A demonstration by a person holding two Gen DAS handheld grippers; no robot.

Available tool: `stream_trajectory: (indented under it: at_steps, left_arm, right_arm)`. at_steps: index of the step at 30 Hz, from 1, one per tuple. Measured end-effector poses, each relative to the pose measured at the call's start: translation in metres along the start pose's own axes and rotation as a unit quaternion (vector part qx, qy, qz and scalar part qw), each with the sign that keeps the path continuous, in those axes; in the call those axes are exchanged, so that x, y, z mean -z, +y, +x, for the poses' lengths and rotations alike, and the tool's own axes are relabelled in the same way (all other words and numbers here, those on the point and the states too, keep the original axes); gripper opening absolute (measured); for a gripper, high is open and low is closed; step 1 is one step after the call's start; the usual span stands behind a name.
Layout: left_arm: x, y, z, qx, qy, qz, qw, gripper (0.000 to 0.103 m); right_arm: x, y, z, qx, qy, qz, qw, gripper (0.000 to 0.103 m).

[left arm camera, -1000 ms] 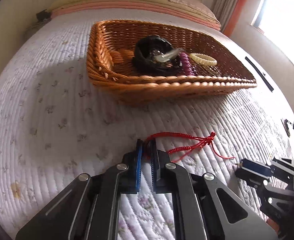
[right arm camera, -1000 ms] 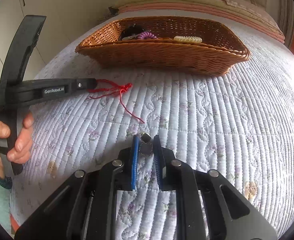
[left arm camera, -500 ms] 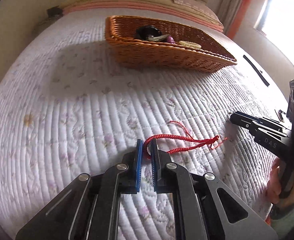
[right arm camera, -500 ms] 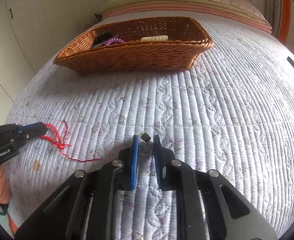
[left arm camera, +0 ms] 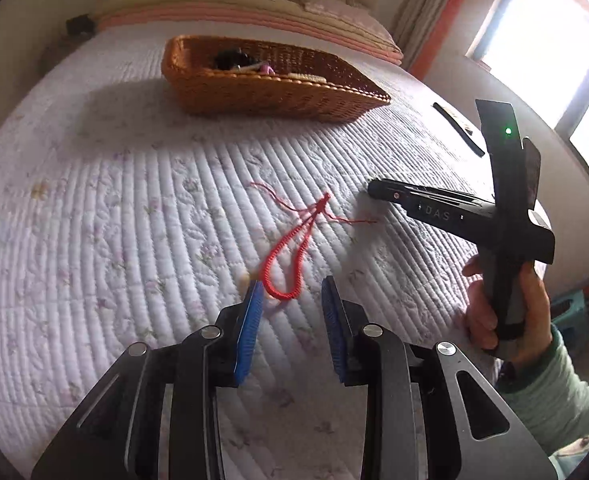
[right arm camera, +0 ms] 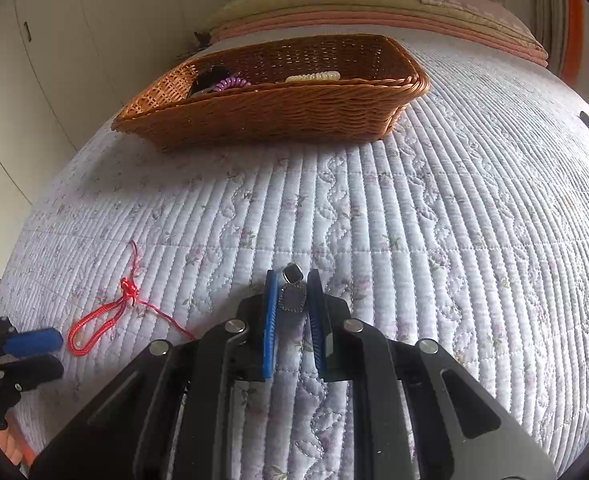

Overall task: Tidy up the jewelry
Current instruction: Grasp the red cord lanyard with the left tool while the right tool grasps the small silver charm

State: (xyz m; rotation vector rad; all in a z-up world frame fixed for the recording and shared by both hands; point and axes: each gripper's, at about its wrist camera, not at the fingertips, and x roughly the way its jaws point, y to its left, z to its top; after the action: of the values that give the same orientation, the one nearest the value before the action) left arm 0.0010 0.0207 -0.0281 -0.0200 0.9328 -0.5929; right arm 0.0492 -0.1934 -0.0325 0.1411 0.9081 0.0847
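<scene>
Closest to us, our left tongs (left arm camera: 290, 296) have just been opening and now stand apart. The red cord bracelet (left arm camera: 290, 256) lies loose on the quilted bed (left arm camera: 114, 200), its loop end reaching between the blue pads (left arm camera: 250, 320) without being pinched. Our right tongs (right arm camera: 290, 300) are clamped on a small silver pendant (right arm camera: 292, 298), held just above the quilt. Further back sits the wicker basket (right arm camera: 294, 116), well apart from the bracelet, with a purple coil tie (right arm camera: 232, 83), a cream bracelet (right arm camera: 314, 77) and something black inside.
</scene>
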Motion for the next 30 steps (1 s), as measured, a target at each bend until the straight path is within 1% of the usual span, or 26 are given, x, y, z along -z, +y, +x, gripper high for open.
stream_trajectory:
  at_steps: [2,4,6,8,10,14,17,18,19,20,21,23,27,30]
  left_arm:
    - [-0.008,0.006,-0.001,-0.005,-0.005,0.004,1.0,0.028]
    - [-0.012,0.01,0.006,-0.005,0.005,0.009,0.9999,0.028]
    - [-0.016,0.009,0.02,-0.005,0.024,0.025,0.9994,0.028]
    - [-0.018,0.006,0.037,-0.014,0.039,0.039,0.9984,0.028]
    - [-0.019,0.001,0.041,-0.027,0.034,0.058,0.9974,0.028]
    - [-0.021,-0.009,0.048,-0.048,0.029,0.084,0.9949,0.029]
    - [-0.019,-0.015,0.049,-0.061,0.022,0.097,0.9932,0.031]
    - [-0.019,-0.017,0.049,-0.065,0.02,0.101,0.9926,0.029]
    - [-0.018,-0.018,0.048,-0.065,0.018,0.102,0.9925,0.023]
    - [-0.018,-0.018,0.047,-0.057,0.018,0.099,0.9933,0.011]
    - [-0.018,-0.018,0.047,-0.053,0.018,0.095,0.994,0.009]
    - [-0.017,-0.019,0.048,-0.051,0.018,0.093,0.9942,0.006]
    - [-0.018,-0.018,0.048,-0.042,0.018,0.088,0.9951,0.005]
    - [-0.018,-0.016,0.048,-0.036,0.019,0.084,0.9957,0.005]
  right_arm:
    - [0.0,0.0,-0.001,-0.005,0.0,-0.002,1.0,0.013]
    - [0.001,0.0,-0.002,-0.007,0.0,-0.003,1.0,0.013]
    - [0.001,0.001,-0.002,-0.009,0.0,-0.004,1.0,0.013]
    - [0.002,0.002,-0.003,-0.015,0.002,-0.005,1.0,0.014]
    - [0.003,0.0,-0.005,-0.024,0.004,-0.001,1.0,0.015]
    - [0.005,-0.013,-0.01,-0.047,0.007,0.028,0.998,0.016]
    - [0.006,-0.009,-0.011,-0.037,0.006,0.018,0.999,0.017]
    - [0.005,-0.005,-0.01,-0.029,0.007,0.01,1.0,0.017]
    - [0.005,-0.002,-0.009,-0.023,0.008,0.003,1.0,0.017]
    - [0.003,0.002,-0.006,-0.013,0.009,-0.003,1.0,0.017]
    - [0.001,0.005,-0.004,-0.005,0.011,-0.008,1.0,0.017]
    - [-0.002,0.009,0.0,0.006,0.011,-0.016,1.0,0.017]
    - [-0.006,0.009,0.005,0.008,0.016,-0.017,1.0,0.017]
    - [-0.009,0.011,0.007,0.007,0.016,-0.019,1.0,0.022]
